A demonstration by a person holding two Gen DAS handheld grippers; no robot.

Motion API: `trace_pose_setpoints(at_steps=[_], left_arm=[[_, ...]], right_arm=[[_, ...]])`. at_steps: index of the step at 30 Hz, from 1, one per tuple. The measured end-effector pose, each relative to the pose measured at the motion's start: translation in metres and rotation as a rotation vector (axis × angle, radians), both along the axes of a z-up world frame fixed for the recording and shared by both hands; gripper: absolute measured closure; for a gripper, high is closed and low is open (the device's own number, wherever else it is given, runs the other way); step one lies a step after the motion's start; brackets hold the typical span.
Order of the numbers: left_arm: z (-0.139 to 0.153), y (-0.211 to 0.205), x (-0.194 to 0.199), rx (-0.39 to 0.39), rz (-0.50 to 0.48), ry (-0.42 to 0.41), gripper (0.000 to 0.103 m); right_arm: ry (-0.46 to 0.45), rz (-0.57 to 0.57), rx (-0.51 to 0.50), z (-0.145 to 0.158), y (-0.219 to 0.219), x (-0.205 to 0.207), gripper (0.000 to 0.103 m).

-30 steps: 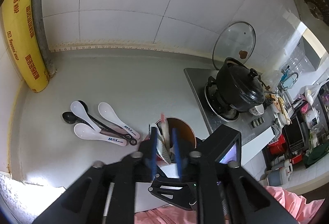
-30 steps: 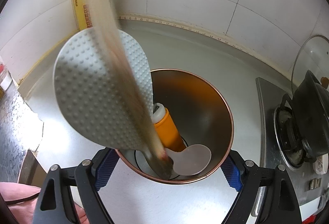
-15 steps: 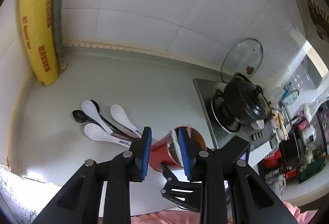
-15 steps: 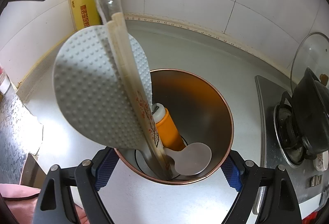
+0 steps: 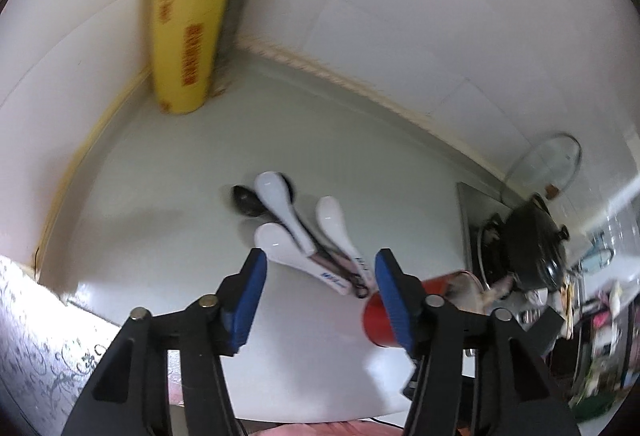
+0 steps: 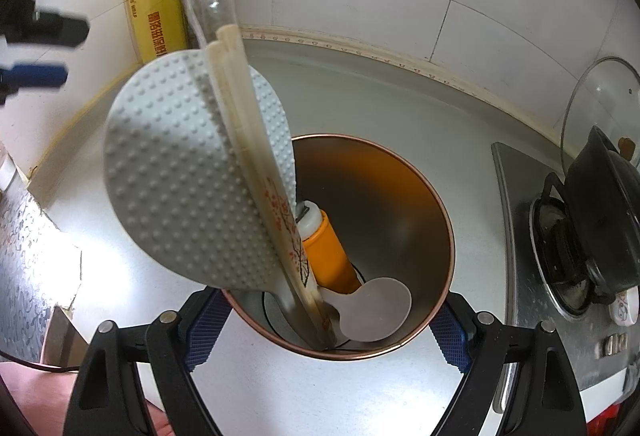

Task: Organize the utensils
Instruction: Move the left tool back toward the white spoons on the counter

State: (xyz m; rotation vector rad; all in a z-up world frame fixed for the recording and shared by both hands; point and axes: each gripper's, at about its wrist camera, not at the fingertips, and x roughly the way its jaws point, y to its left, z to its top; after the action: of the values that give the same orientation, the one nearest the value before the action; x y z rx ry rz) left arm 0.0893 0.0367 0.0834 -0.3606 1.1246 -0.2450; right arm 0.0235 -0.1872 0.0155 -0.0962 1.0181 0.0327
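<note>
R gripper (image 6: 326,328) clamped on the utensil cup (image 6: 436,204), blue pads against its outer wall both sides, cup upright on the worktop (image 6: 400,108) near the front edge, just left of the stove (image 6: 560,276). Inside the cup: dotted grey rice paddle (image 6: 180,180) leaning out over the left rim, bagged chopsticks (image 6: 256,164) lying across the paddle w/ tips at the cup bottom, orange-handled tool (image 6: 328,252), and a pale flat spoon (image 6: 376,308) at the bottom.

L gripper (image 5: 318,292) jaws have just been opening, now apart, nothing between the pads. It hangs over bare worktop (image 5: 160,196) short of the spoon pile (image 5: 304,232): three white soup spoons plus dark ones under them, bunched mid-worktop, handles toward the front edge. Left-view frame is blurred, can't count the dark ones. Red cup (image 5: 378,320) sits just right of the L gripper's right finger, partly hidden by it.

Yellow wrap box (image 5: 192,16) stands upright in the back left corner. Black pot (image 5: 528,244) on the stove at the right end, glass lid (image 5: 548,160) leaning on the wall tiles behind it.
</note>
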Motion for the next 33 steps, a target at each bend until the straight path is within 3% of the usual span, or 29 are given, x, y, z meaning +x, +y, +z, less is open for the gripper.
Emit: trace_pose_setpoints(at_steps=[6, 13, 17, 24, 33], left_arm=[[-0.029, 0.021, 0.006, -0.012, 0.074, 0.068, 0.022], [-0.061, 0.032, 0.012, 0.011, 0.13, 0.14, 0.019], [-0.077, 0.03, 0.015, 0.039, 0.135, 0.17, 0.011], [-0.101, 0.022, 0.029, 0.077, 0.13, 0.208, 0.01], [-0.114, 0.009, 0.046, 0.112, 0.098, 0.197, 0.01]], right_arm=[[0.001, -0.009, -0.003, 0.001, 0.004, -0.002, 0.013], [0.003, -0.036, -0.005, 0.003, 0.001, -0.004, 0.013], [0.003, -0.068, -0.006, 0.004, -0.006, -0.007, 0.013], [0.006, -0.119, -0.007, 0.006, -0.016, -0.011, 0.013], [0.004, -0.116, -0.007, 0.01, -0.015, -0.014, 0.013]])
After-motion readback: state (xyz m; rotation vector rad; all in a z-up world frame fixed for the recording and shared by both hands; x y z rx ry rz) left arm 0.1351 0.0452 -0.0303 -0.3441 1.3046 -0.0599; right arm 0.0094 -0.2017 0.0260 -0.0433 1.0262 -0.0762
